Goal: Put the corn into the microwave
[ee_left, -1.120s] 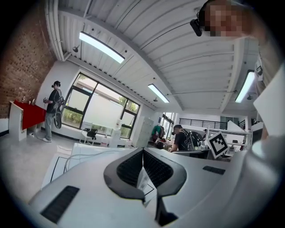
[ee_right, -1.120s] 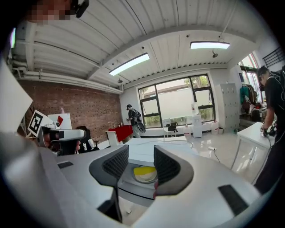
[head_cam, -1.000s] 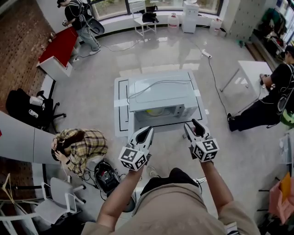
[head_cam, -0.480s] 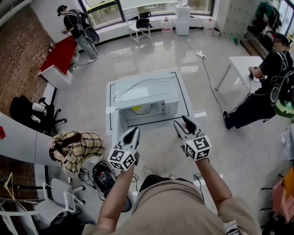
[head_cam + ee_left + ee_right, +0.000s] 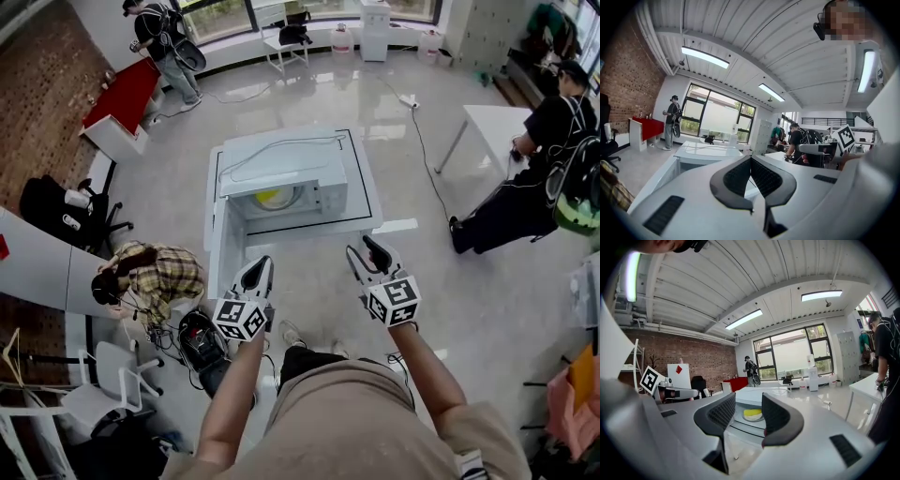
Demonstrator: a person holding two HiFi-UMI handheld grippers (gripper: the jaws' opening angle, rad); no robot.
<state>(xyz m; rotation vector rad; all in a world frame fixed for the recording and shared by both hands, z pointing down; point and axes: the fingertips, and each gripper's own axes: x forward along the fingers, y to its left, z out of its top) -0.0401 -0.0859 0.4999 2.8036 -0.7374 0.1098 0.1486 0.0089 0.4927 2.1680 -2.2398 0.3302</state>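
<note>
Left claw (image 5: 255,277) has its two black-padded jaws pressed together at the tips, with nothing held between them. The right claw (image 5: 368,255) has its jaws parted with an empty gap between them. In the right gripper view that gap (image 5: 748,411) frames the yellow corn (image 5: 752,413), which lies on a round pale plate (image 5: 740,419) inside the white box-shaped microwave oven (image 5: 281,169). From the head view the corn (image 5: 272,198) shows as a yellow patch in the microwave's front cavity. A thin grey cable (image 5: 281,148) lies looped across the microwave's top. The microwave stands on a low white counter (image 5: 364,202) edged with a black line. Both claws are held on the near side of the microwave, apart from it and pointing towards it, the left one nearer its left corner. Near-left of the microwave a person in a plaid shirt (image 5: 150,277) sits hunched. Far-left of it stands a red counter (image 5: 122,94), and to its right is a white table (image 5: 487,122) with a person in black (image 5: 553,159) beside it.
</note>
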